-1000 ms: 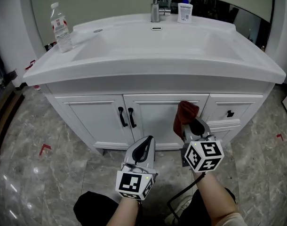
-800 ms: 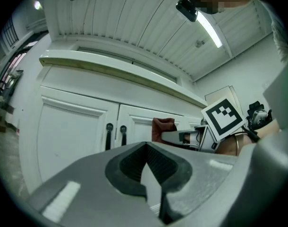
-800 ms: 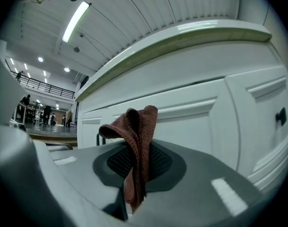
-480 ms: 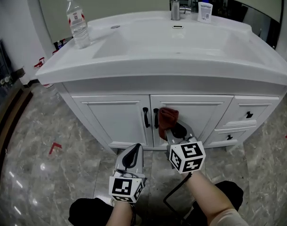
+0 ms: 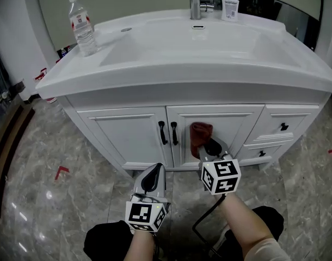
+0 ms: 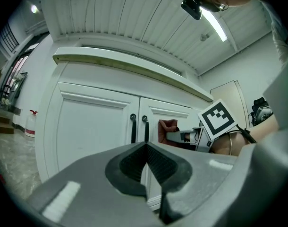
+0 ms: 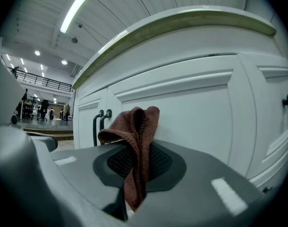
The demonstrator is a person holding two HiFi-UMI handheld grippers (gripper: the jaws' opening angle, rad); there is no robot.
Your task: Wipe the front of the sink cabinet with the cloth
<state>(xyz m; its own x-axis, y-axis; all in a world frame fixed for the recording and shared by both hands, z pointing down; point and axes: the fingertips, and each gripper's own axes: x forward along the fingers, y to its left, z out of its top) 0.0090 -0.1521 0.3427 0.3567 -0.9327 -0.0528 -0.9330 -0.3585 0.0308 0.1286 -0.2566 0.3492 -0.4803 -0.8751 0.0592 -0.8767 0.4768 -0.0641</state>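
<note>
The white sink cabinet has two doors with black handles and drawers at the right. My right gripper is shut on a reddish-brown cloth, which rests against the right door just right of the handles. In the right gripper view the cloth hangs bunched between the jaws in front of the door. My left gripper is shut and holds nothing, low in front of the cabinet. The left gripper view shows the left gripper, the doors and the cloth to the right.
A water bottle stands on the counter's left side. A faucet and a small white bottle stand at the back of the basin. The floor is grey marble tile with red tape marks. A black cable trails by my legs.
The cloth in my right gripper slid left across the right door toward the handles, then eased slightly back right. The left gripper stayed low and shut.
</note>
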